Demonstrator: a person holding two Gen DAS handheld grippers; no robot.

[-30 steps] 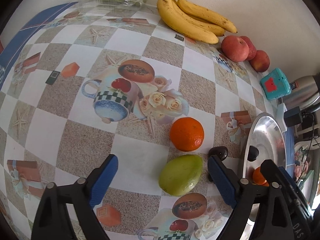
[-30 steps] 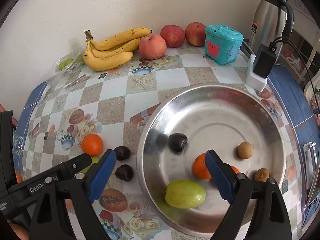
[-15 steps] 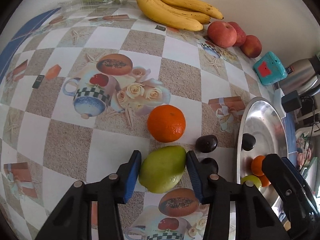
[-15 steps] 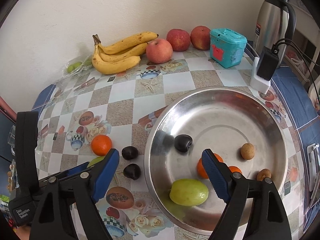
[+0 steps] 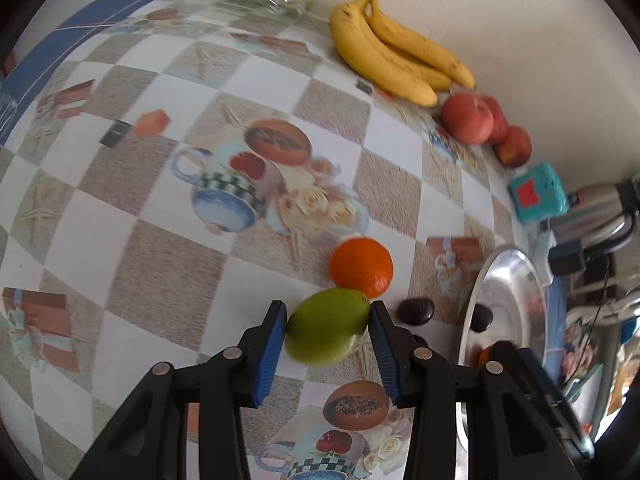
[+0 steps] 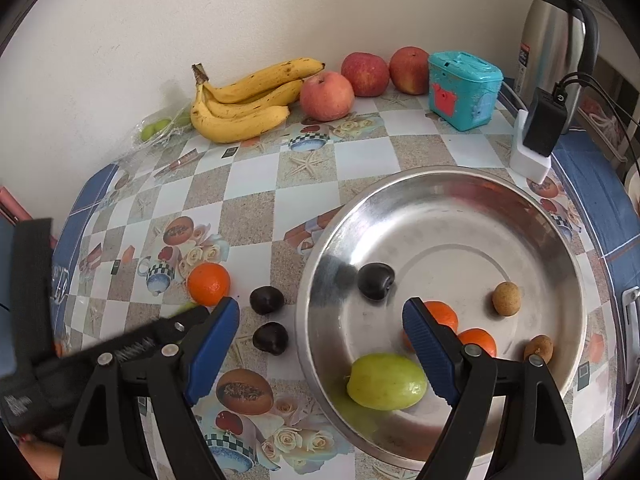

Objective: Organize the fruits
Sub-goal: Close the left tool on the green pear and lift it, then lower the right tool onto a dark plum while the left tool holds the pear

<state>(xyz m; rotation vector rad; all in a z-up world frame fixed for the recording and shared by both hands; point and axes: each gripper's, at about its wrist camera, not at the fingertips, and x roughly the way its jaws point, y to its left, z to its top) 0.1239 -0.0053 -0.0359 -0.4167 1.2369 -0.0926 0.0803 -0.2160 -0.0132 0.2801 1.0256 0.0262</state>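
No writing can be read clearly. The green oval fruit (image 5: pixel 328 330) is clamped between the blue pads of the left gripper (image 5: pixel 329 354), whose jaws have just been closing, left of the round steel dish (image 6: pixel 568 264). An orange (image 5: pixel 362 267) lies just behind it. The right gripper (image 6: pixel 320 350) is held open and empty above the dish rim, where another green fruit (image 6: pixel 386 381) lies.

The checked tablecloth (image 6: pixel 256 184) alternates white and speckled beige squares, printed with roses, starfish, blue-and-white cups and orange boxes, and has a dark blue border. A smooth green oval fruit (image 5: pixel 328 330) sits between blue ribbed pads (image 5: pixel 272 354) on black arms. The round orange citrus fruit (image 5: pixel 362 266) is bright orange. Two glossy chestnut-like fruits (image 6: pixel 267 300) are nearly black. The shiny silver metal basin (image 6: pixel 520 200) holds green, orange, black and tan pieces. The bunch of yellow bananas (image 6: pixel 244 104) carries brown flecks. Three round apples (image 6: pixel 327 95) are red and pinkish. The small plastic box (image 6: pixel 464 90) is turquoise with a red patch.
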